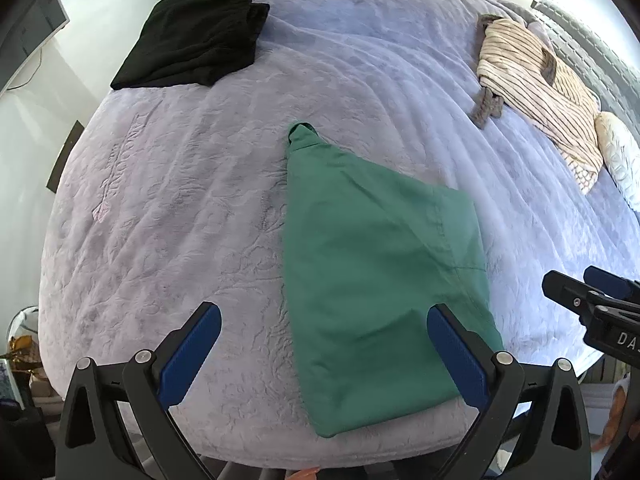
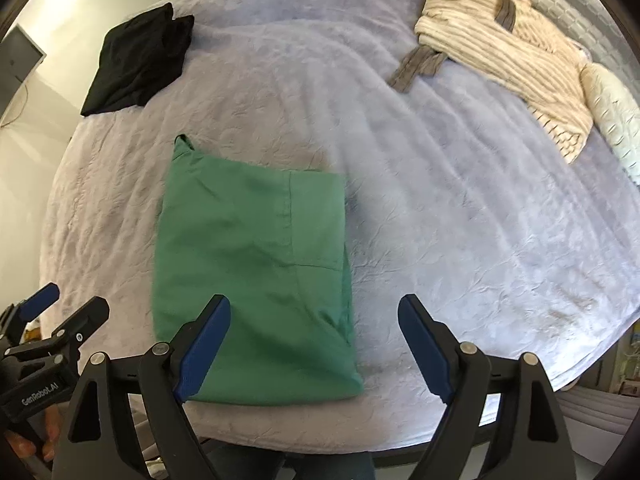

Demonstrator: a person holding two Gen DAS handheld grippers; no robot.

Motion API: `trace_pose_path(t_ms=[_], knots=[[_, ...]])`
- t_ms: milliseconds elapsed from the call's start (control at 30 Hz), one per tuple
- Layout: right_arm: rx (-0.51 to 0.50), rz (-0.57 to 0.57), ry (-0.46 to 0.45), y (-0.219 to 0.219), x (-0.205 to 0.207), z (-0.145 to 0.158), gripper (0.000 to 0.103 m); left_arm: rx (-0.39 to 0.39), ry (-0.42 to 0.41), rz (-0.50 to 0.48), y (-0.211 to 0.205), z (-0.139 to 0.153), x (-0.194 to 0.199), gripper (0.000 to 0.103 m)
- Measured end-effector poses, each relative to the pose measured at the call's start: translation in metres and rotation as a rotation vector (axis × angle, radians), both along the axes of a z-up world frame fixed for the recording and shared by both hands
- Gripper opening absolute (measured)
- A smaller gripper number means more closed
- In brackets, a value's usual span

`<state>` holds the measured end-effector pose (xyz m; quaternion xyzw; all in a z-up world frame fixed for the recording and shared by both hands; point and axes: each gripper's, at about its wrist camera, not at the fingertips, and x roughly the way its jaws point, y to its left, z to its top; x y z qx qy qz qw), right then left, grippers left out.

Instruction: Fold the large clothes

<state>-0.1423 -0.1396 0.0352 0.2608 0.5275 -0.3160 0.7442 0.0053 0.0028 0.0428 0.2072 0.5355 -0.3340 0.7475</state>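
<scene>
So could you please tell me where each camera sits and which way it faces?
Left wrist: on the left gripper, facing across the bed; own open fingers low, right gripper at right edge.
Right wrist: on the right gripper, same heading; own open fingers, left gripper lower left.
Shared: green garment, black clothes, striped robe.

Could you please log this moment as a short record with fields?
surface: bed with lavender blanket
green garment: folded flat, near edge
black garment: folded, far left corner
striped robe: unfolded, far right
left gripper: open, holding nothing
right gripper: open, holding nothing
</scene>
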Motion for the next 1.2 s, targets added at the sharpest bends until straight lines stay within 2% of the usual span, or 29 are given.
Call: trace_pose_path(t_ms=[433, 1200], knots=[[-0.022, 0.003, 0.019, 0.008, 0.007, 0.000, 0.088, 0.010, -0.025, -0.017, -0.002, 0.002, -0.003, 0.103], [-0.003, 0.010, 0.016, 0.009, 0.012, -0.001, 0.088, 0.015, -0.029, -0.012, -0.003, 0.003, -0.004, 0.103]])
